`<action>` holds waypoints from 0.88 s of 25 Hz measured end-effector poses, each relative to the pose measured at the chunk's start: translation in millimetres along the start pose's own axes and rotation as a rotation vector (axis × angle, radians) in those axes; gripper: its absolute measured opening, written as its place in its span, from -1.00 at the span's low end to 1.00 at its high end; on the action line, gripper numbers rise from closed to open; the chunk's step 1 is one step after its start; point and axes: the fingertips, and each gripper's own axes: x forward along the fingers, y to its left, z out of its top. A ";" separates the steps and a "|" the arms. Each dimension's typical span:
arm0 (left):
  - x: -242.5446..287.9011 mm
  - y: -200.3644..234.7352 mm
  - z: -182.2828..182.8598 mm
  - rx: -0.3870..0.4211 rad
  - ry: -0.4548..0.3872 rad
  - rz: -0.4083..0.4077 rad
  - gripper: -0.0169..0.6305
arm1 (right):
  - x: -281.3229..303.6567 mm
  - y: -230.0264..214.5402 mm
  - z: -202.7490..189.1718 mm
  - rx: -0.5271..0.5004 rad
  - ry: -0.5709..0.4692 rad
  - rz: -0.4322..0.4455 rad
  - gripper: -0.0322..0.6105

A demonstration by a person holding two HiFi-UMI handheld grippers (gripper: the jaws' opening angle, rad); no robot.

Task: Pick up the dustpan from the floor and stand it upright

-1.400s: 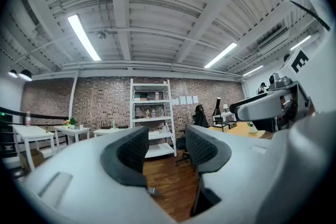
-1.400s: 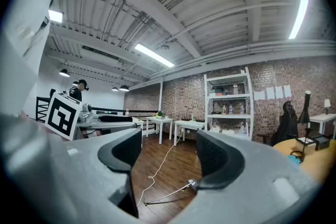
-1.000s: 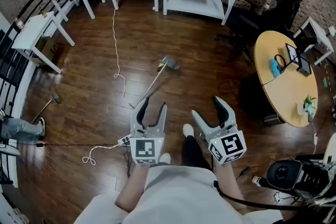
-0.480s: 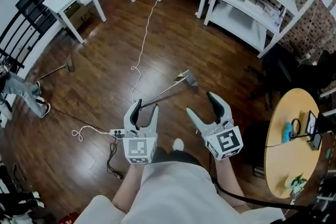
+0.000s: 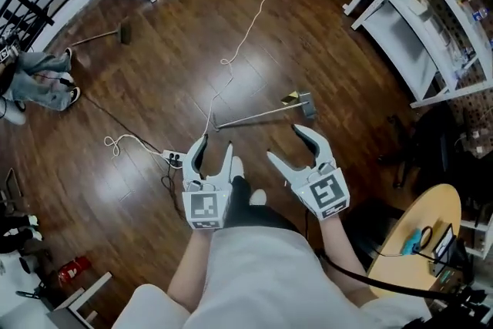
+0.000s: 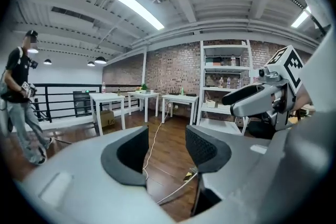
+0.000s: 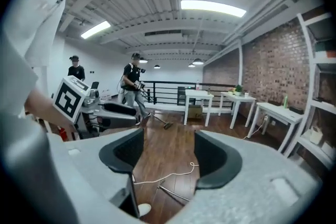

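Note:
The dustpan (image 5: 304, 105) lies flat on the dark wood floor, its long thin handle (image 5: 254, 116) running left toward a white cord. Both grippers hang over the floor just short of that handle. My left gripper (image 5: 214, 149) is open and empty; in the left gripper view the dustpan (image 6: 189, 176) shows low between its pads. My right gripper (image 5: 285, 144) stands near the pan end, its jaws wide but closing, with nothing between them. The handle (image 7: 176, 194) shows on the floor below them in the right gripper view.
A white cord (image 5: 246, 27) runs across the floor to a power strip (image 5: 173, 158). White shelving (image 5: 416, 27) stands at the right and a round yellow table (image 5: 416, 243) at the lower right. A long-handled tool (image 5: 100, 36) lies at upper left near a person (image 5: 38, 81).
The head view has swung round, and both grippers have come forward and down. The dustpan handle, well ahead of them before, now lies just past their fingertips.

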 end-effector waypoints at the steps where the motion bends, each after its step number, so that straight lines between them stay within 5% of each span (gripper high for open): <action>1: 10.7 6.7 -8.5 -0.031 0.007 -0.003 -0.21 | 14.1 -0.9 -9.3 -0.015 0.030 0.028 -0.01; 6: 56.0 47.6 -60.5 -0.222 0.073 -0.007 -0.21 | 100.1 0.6 -74.7 -0.034 0.233 0.190 -0.13; 14: 118.4 106.6 -185.0 -0.229 0.158 0.098 -0.22 | 227.2 6.4 -235.7 -0.139 0.532 0.443 -0.13; 22: 177.2 153.0 -358.4 -0.305 0.254 0.239 -0.09 | 382.2 -2.1 -382.7 -0.004 0.570 0.512 -0.13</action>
